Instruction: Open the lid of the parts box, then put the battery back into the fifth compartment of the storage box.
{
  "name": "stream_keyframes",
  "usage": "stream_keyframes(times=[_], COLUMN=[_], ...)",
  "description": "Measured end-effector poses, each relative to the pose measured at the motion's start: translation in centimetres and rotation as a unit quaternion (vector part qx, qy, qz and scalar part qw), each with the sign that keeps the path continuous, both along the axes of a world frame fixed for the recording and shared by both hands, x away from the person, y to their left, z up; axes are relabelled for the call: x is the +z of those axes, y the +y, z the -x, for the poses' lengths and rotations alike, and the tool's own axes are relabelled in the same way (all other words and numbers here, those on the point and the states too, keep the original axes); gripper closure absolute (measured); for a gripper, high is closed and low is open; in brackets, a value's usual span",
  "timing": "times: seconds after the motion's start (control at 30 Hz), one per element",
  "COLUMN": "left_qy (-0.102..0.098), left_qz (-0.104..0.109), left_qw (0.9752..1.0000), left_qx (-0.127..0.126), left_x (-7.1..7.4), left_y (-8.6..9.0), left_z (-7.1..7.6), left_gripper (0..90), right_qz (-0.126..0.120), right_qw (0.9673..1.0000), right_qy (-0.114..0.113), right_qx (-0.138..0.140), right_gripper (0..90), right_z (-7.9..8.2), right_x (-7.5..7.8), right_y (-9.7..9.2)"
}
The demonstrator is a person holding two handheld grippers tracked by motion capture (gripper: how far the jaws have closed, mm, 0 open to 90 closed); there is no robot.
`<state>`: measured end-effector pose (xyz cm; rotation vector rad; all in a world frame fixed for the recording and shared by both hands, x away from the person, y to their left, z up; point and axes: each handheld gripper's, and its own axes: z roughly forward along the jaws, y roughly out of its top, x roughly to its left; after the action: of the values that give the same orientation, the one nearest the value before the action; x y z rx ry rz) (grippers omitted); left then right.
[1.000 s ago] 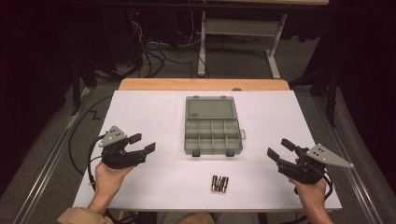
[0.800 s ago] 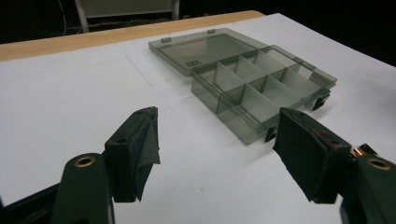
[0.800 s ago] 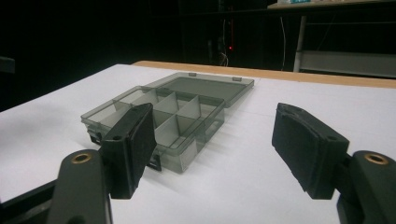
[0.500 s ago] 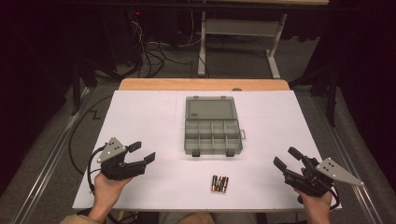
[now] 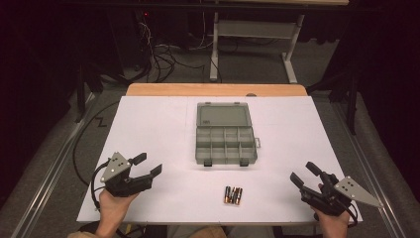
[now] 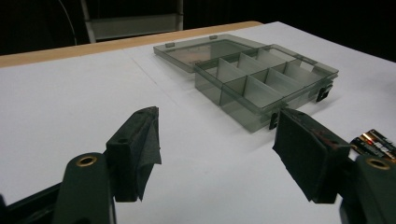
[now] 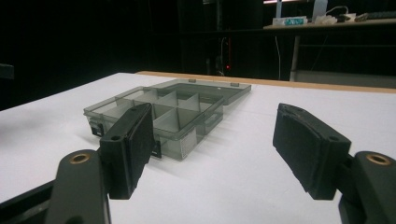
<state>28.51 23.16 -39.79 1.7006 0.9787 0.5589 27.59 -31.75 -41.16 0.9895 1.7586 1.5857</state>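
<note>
Both tongs (image 5: pixel 147 166) (image 5: pixel 306 172) wide open, empty.

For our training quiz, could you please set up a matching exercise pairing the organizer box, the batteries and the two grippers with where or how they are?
Things:
1. organizer box
2. batteries
3. left gripper
4. right gripper

Descriptions:
A. lying side by side near the table's front edge
B. open, empty, at the near right corner
C. lid folded back, compartments empty
D. open, empty, at the near left

Pairs: 1-C, 2-A, 3-D, 4-B

Batteries (image 5: pixel 233 195) lie bunched just before the open organizer box (image 5: pixel 226 141).
</note>
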Motion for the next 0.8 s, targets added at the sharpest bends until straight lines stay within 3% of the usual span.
stream_keyframes(times=[0.1, 0.23, 0.47, 0.8], left_qy=[0.003, 0.010, 0.002, 0.015], left_qz=[-0.001, 0.002, 0.001, 0.008], left_qw=[1.0000, 0.9999, 0.9999, 0.9986], left_qx=[0.000, 0.009, 0.015, 0.050], left_x=[-0.3, -0.6, -0.5, -0.1], left_y=[0.0, 0.1, 0.5, 0.4], left_z=[-0.1, -0.2, 0.5, 1.1], left_gripper=[31.2, 31.1, 31.2, 31.4], right_qz=[-0.010, 0.000, 0.006, 0.004], right_qw=[0.9999, 0.9998, 0.9998, 0.9997], right_qy=[-0.012, -0.017, -0.017, -0.023], right_qx=[-0.004, -0.001, -0.004, 0.006], right_gripper=[30.1, 30.3, 30.3, 30.7], right_z=[0.2, 0.0, -0.6, -1.2], right_x=[0.1, 0.1, 0.1, 0.2], right_y=[0.0, 0.1, 0.4, 0.8])
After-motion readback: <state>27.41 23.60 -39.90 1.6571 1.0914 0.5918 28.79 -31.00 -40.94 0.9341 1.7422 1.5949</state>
